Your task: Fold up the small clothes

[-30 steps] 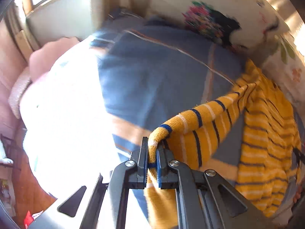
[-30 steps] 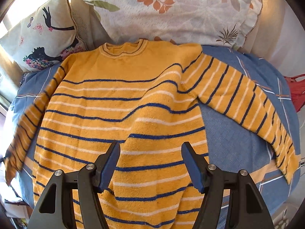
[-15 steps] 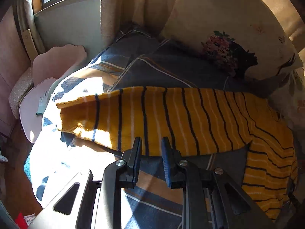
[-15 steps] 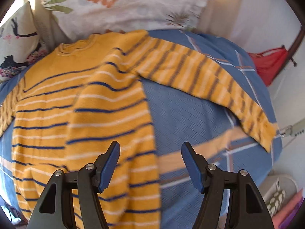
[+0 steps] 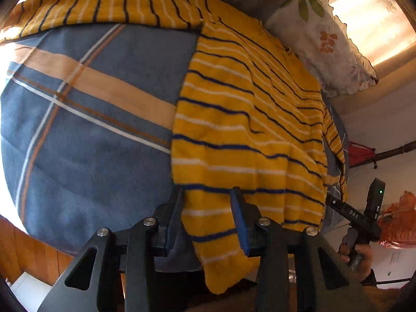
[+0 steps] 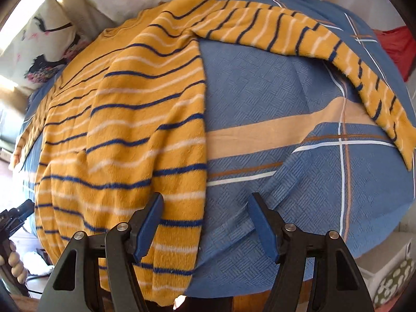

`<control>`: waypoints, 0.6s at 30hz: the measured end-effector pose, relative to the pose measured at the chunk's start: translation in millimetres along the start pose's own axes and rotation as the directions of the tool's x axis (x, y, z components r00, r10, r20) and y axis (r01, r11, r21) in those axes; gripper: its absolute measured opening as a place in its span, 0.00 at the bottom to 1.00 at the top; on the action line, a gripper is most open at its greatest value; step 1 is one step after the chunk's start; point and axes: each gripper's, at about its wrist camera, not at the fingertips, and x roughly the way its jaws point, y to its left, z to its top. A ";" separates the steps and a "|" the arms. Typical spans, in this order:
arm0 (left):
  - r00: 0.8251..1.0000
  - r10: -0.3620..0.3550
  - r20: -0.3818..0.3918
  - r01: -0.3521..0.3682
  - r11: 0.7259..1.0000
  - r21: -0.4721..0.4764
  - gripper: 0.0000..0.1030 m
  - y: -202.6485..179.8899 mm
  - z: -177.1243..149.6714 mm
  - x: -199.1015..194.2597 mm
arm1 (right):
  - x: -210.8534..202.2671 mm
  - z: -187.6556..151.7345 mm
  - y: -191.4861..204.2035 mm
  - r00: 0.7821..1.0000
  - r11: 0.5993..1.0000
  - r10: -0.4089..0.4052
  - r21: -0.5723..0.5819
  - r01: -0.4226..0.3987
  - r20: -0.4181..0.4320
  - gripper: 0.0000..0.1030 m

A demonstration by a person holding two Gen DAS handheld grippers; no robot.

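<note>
Bed (image 6: 299, 109), blue plaid cover: yellow striped sweater (image 6: 124, 119) is laid flat, both sleeves spread outward. No fold is seen; all folding is judged outstanding. Left gripper (image 5: 208, 208) and right gripper (image 6: 205, 215): fingers held apart over the hem, nothing gripped.

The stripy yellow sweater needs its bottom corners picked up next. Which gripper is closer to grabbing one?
Probably the left gripper. Its open fingers already straddle the sweater at the hem corner. The right gripper, also open, sits half over bare bedspread.
</note>
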 end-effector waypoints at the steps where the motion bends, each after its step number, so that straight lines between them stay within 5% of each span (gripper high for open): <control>1: 1.000 0.003 0.007 -0.003 1.000 0.006 0.48 -5.8 -4.3 2.5 | -1.2 -3.1 -0.4 1.000 1.000 0.026 -0.005 -0.026 0.002 0.72; 3: 0.999 0.032 0.042 -0.033 0.999 0.019 0.57 -16.0 -15.9 4.6 | -4.0 -9.0 -1.7 0.996 0.996 0.088 -0.002 -0.088 0.012 0.72; 5: 0.993 0.107 0.045 -0.109 0.993 0.049 0.50 -26.9 -15.0 10.2 | -5.7 -14.5 0.5 0.990 0.990 0.141 -0.022 -0.141 0.011 0.66; 6: 0.989 0.141 0.043 -0.143 0.988 0.063 0.14 -30.3 -14.3 8.7 | -6.5 -18.2 3.7 0.985 0.985 0.170 -0.039 -0.170 0.004 0.40; 8: 0.982 0.186 0.029 -0.188 0.980 0.068 0.08 -31.3 -12.3 5.0 | -5.7 -19.4 7.6 0.973 0.972 0.226 -0.061 -0.229 -0.044 0.09; 18: 0.948 0.317 0.000 -0.317 0.948 -0.018 0.06 -23.0 -23.0 -16.7 | -33.7 -48.7 -45.4 0.967 0.970 0.245 0.004 -0.245 -0.074 0.04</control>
